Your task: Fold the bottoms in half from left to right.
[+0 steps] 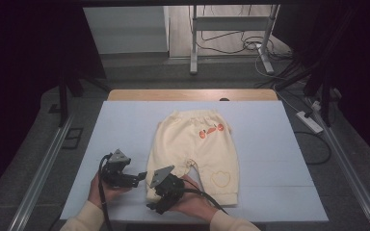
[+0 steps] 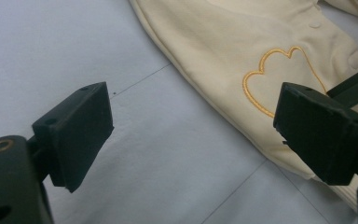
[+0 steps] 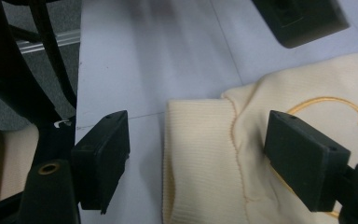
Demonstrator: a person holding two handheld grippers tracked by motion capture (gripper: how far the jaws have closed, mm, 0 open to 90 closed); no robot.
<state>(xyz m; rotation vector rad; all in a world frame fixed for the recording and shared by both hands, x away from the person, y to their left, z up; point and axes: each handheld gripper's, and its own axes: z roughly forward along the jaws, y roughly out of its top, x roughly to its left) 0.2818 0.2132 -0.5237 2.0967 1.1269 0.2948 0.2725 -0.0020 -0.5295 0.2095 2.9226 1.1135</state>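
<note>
While flat on the counter, pale yellow baby pants; left gripper fingers wide apart beside one leg, right gripper fingers apart straddling its cuff.

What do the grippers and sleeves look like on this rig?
Both the left gripper and the right gripper are black, each topped with a grey three-cornered plate. A black cable trails from each. Up close, the jaws end in blocky black pads, and a brass-coloured ring sits in the body. The person wears pale cream sleeves.
</note>
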